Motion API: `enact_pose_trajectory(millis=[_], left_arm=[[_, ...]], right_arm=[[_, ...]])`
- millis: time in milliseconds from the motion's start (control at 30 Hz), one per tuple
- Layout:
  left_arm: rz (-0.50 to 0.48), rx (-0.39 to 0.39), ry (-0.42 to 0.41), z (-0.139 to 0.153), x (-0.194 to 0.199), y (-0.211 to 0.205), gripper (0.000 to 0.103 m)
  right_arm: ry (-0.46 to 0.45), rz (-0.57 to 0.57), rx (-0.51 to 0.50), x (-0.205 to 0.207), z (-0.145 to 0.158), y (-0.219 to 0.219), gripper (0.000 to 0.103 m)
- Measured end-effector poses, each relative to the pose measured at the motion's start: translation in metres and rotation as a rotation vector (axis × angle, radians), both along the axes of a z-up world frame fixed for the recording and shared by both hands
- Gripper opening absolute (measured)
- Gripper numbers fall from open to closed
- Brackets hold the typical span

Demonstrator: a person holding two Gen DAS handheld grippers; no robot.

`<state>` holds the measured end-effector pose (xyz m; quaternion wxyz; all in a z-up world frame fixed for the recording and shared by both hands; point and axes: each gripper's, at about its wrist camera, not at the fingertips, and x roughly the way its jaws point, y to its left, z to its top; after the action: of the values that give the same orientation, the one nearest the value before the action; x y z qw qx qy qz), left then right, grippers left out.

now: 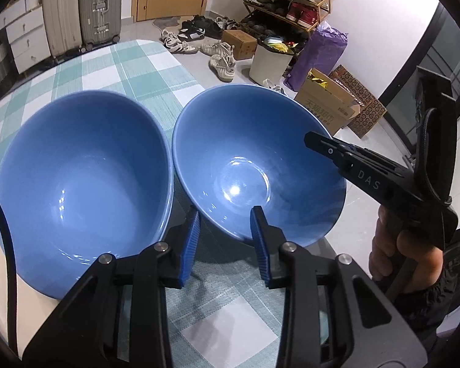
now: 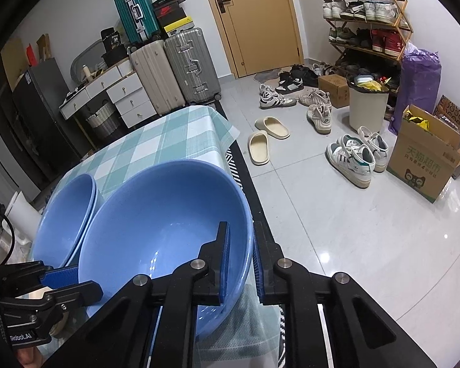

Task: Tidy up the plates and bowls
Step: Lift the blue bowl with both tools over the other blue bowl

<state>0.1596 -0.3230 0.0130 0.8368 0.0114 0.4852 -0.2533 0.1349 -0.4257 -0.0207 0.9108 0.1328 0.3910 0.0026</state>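
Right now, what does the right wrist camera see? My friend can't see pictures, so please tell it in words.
The right tool pinches the rim of a big blue bowl at the edge of a table with a green-and-white checked tablecloth. A stack of blue bowls sits beside it, with the left tool low at the left. Behind are suitcases, a door and scattered shoes.

Bright, even indoor light; sharp focus, glare spots, heavy fisheye vignetting.
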Motion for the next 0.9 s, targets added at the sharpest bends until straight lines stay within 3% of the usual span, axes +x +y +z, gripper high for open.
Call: enact_pose_trajectory(millis=[500,900], left_arm=[[-0.032,-0.023,-0.027,0.014,-0.010,0.001,0.030],[-0.059,-0.054,-0.080,0.044,-0.029,0.011,0.030]], right_arm=[[-0.027,-0.015,-0.026,-0.021,0.015,0.002,0.014],[-0.081,-0.029,-0.070,-0.043,0.050,0.011,0.014]])
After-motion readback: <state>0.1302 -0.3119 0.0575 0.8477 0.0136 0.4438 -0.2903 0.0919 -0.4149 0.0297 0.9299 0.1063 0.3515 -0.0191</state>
